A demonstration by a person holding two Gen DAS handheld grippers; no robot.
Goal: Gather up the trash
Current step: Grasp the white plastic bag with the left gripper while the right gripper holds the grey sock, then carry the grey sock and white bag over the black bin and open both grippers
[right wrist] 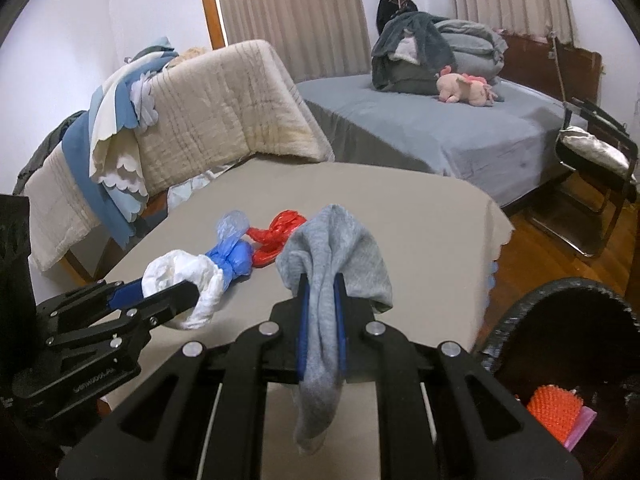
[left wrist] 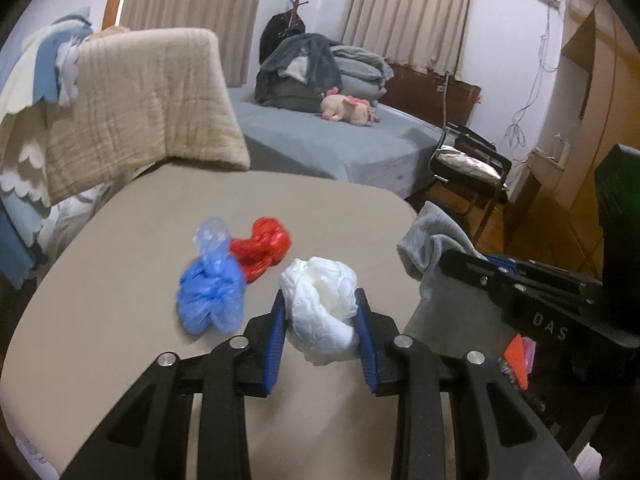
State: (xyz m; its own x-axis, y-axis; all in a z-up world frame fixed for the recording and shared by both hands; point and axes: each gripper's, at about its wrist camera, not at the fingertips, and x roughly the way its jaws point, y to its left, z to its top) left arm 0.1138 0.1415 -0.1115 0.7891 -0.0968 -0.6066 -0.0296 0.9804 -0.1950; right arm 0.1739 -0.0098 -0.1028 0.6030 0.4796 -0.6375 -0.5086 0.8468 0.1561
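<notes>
On the table (left wrist: 120, 240), a blue bag (left wrist: 212, 296) touches a red bag (left wrist: 262, 248). The left gripper (left wrist: 322, 320) clamps a white bag (left wrist: 324, 308). The right gripper (right wrist: 320, 320) pinches a grey sock (right wrist: 332, 264) beside a black bin (right wrist: 560, 292).

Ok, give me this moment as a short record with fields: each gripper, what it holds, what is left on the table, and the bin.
left gripper: shut on the white bag, low over the table
right gripper: shut on the grey sock, which hangs down between the fingers
still on table: blue bag and red bag, touching each other
bin: black, at the table's right edge, with an orange item inside
</notes>
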